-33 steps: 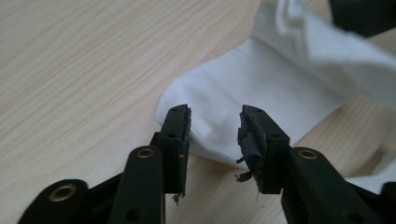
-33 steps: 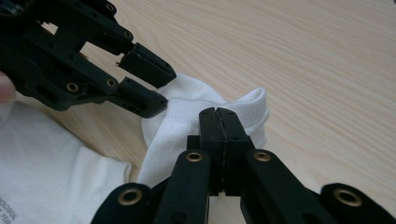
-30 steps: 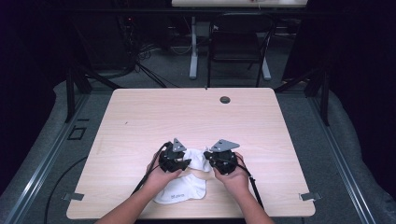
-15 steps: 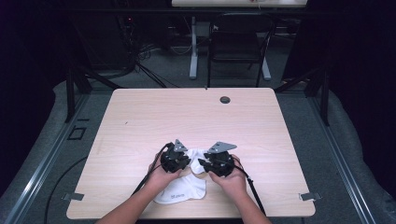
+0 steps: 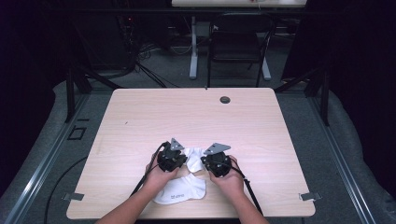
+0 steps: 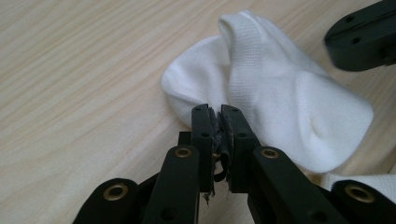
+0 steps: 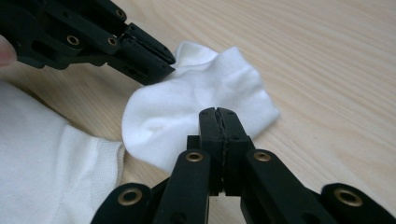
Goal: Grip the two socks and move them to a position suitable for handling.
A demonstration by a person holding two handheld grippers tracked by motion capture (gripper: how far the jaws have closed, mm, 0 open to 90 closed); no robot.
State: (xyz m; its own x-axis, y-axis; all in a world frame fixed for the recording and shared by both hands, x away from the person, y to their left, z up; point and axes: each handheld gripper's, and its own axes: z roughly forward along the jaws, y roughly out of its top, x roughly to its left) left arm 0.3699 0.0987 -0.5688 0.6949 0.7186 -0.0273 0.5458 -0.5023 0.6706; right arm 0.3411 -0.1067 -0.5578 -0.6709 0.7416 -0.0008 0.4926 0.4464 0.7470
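A small white ankle sock lies on the wooden table near its front edge, between my two grippers. My left gripper points at it from the left. Its jaws have just been closing and stand together at the sock's near edge, with no fabric seen between them. My right gripper faces it from the right with its jaws shut over the sock and nothing in them. A second white sock lies flat nearer the front edge.
A round cable hole sits at the table's far edge. A dark chair and desk legs stand on the floor beyond. The other gripper crosses each gripper view: the right one and the left one.
Both hands have stayed where they were beside the sock. The jaws of both grippers looked more spread in the earlier frames and are drawn together now.
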